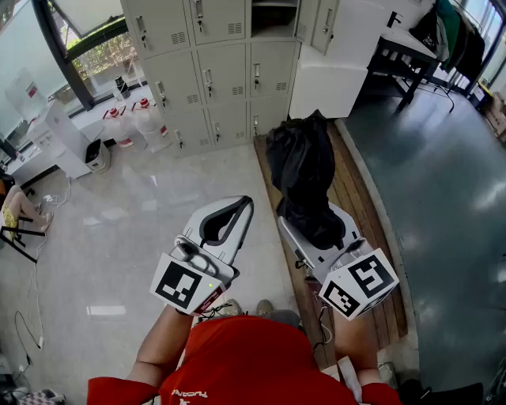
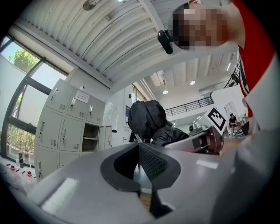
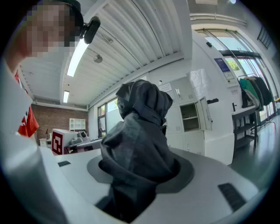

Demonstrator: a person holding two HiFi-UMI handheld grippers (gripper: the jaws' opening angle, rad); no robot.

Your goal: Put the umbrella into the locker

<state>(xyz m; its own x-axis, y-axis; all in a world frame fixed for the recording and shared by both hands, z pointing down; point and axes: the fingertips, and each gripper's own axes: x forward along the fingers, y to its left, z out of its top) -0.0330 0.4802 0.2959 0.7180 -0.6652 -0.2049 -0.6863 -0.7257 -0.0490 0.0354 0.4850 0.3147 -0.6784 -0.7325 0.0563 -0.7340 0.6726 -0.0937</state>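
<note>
The right hand-held gripper (image 1: pixel 318 231) is clenched on the umbrella (image 1: pixel 303 170), a folded black one whose loose canopy bunches up out of the jaws. Gripping it low on the bundle leaves the far end free to go in first. The umbrella is carried level and aimed at the locker bank (image 1: pixel 213 79). It is in the air well short of the lockers and not yet inside any of them.

The left hand-held gripper (image 1: pixel 242 204) is closed on nothing, its pads together. It is just left of the umbrella and also points at the lockers, seemingly kept ready for a door or to steady the fabric.

In the locker bank's upper row one compartment (image 1: pixel 273 17) stands open, its door (image 1: pixel 316 28) swung to the right. It is probably the target, though it sits at the frame's edge and its inside is hard to read. The approach is not yet made, and the floppy cloth could snag on that compartment's rim.
</note>
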